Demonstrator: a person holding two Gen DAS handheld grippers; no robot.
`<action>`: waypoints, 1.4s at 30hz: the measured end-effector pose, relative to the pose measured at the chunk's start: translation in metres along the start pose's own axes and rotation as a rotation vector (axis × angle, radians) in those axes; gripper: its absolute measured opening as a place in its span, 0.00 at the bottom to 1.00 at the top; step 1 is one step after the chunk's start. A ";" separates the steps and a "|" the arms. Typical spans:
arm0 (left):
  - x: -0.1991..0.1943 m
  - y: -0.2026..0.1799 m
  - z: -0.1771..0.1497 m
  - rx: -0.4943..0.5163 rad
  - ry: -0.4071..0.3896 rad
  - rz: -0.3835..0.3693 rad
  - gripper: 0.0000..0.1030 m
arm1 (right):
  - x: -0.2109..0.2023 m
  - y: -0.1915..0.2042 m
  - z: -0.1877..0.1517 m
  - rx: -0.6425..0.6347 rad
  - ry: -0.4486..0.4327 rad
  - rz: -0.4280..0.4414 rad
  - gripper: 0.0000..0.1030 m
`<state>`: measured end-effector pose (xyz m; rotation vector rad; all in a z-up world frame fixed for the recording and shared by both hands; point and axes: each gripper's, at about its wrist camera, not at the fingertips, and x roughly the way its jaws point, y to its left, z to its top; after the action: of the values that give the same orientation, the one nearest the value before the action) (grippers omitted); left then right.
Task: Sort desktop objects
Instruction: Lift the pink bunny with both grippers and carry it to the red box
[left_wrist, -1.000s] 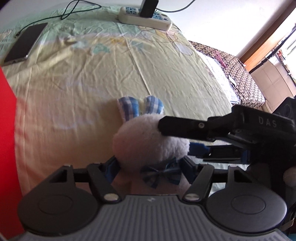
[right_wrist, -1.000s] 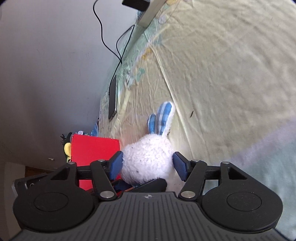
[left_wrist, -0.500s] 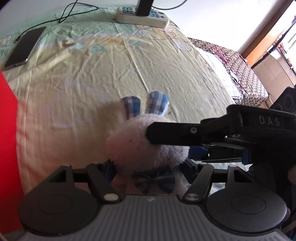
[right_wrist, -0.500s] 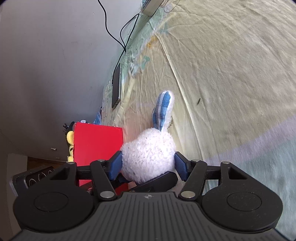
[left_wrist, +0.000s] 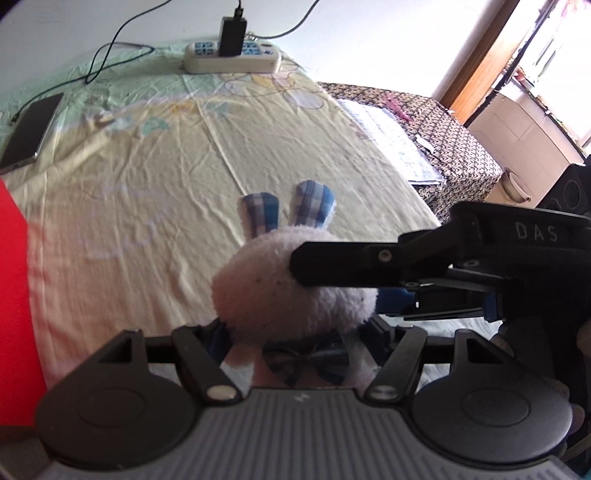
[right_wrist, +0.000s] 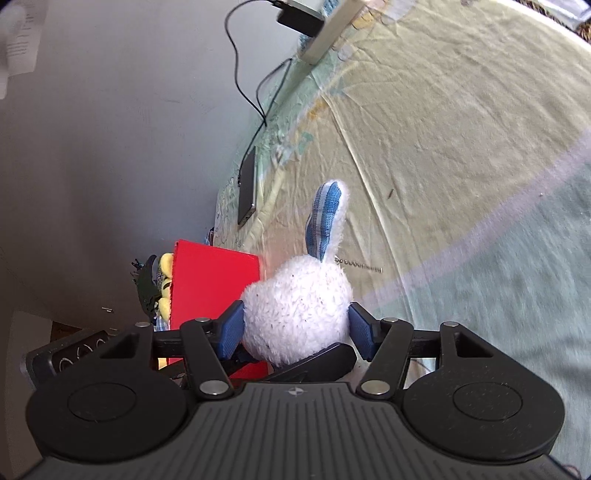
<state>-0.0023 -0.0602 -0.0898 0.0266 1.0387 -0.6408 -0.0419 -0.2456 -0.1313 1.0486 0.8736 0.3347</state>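
Note:
A white plush bunny (left_wrist: 280, 291) with blue checked ears and a checked bow sits between the fingers of my left gripper (left_wrist: 295, 332), which is shut on its body. My right gripper reaches in from the right, one black finger (left_wrist: 351, 262) lying across the bunny's head. In the right wrist view the bunny (right_wrist: 295, 310) fills the gap of my right gripper (right_wrist: 295, 328), both blue pads pressed against its head. A short bead chain hangs off the bunny. A red box (right_wrist: 214, 280) stands just behind it, with yellow toys (right_wrist: 164, 284) at its far side.
The red box (left_wrist: 14, 295) edges the left of the yellow sheet (left_wrist: 166, 184). A phone (left_wrist: 31, 133) lies at the far left and a power strip (left_wrist: 232, 61) with a plugged charger at the back. A patterned bed (left_wrist: 443, 140) lies beyond the right edge.
Both grippers have carried the bunny together, and it has turned, so only one ear shows in the right wrist view. The red box looms larger behind it.

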 end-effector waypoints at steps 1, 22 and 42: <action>-0.004 -0.002 -0.001 0.007 -0.009 0.000 0.68 | -0.002 0.005 -0.003 -0.019 -0.011 0.000 0.61; -0.122 0.049 -0.013 0.030 -0.186 -0.067 0.73 | 0.010 0.121 -0.066 -0.253 -0.213 0.041 0.61; -0.206 0.131 -0.038 0.043 -0.342 -0.046 0.73 | 0.066 0.209 -0.110 -0.377 -0.292 0.097 0.61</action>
<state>-0.0371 0.1581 0.0204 -0.0671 0.6972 -0.6820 -0.0523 -0.0354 -0.0055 0.7650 0.4747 0.3987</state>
